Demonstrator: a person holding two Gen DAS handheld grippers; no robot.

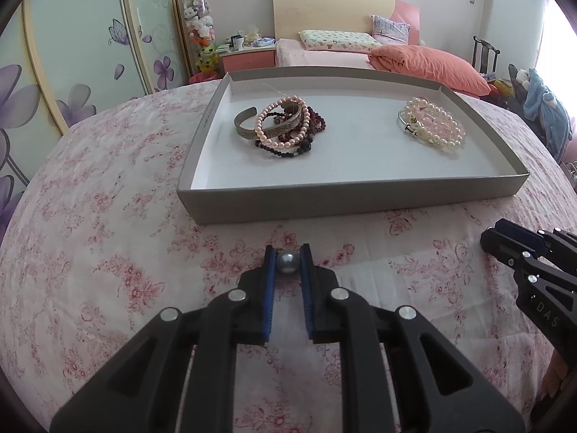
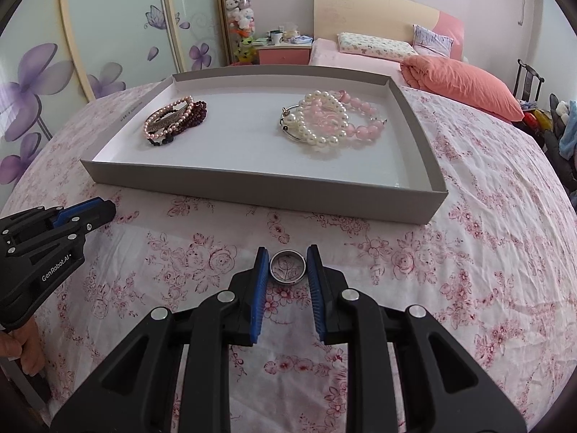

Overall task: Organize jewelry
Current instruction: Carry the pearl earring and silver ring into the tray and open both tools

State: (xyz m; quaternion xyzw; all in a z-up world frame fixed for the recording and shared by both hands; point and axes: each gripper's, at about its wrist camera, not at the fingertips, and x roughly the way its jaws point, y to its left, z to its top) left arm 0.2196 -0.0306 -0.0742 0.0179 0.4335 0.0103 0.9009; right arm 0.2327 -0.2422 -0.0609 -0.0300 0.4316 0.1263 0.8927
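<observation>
My left gripper (image 1: 287,260) is shut on a grey pearl bead (image 1: 287,262), held just above the floral cloth in front of the grey tray (image 1: 353,196). My right gripper (image 2: 287,266) is shut on a silver ring (image 2: 287,267), also short of the tray's near wall (image 2: 259,189). Inside the tray, a pile of dark beads, pink pearls and silver cuffs (image 1: 283,126) lies at the left. A pile of white pearls and pink beads (image 1: 434,128) lies at the right. Each gripper shows in the other's view: the right gripper (image 1: 487,240) at the right edge, the left gripper (image 2: 108,209) at the left edge.
The tray rests on a table under a pink floral cloth (image 1: 108,216). Behind it stand a bed with an orange duvet (image 1: 429,63), a pink nightstand (image 1: 249,57) and a wardrobe with purple flowers (image 1: 54,83). A hand (image 2: 21,346) grips the left tool's handle.
</observation>
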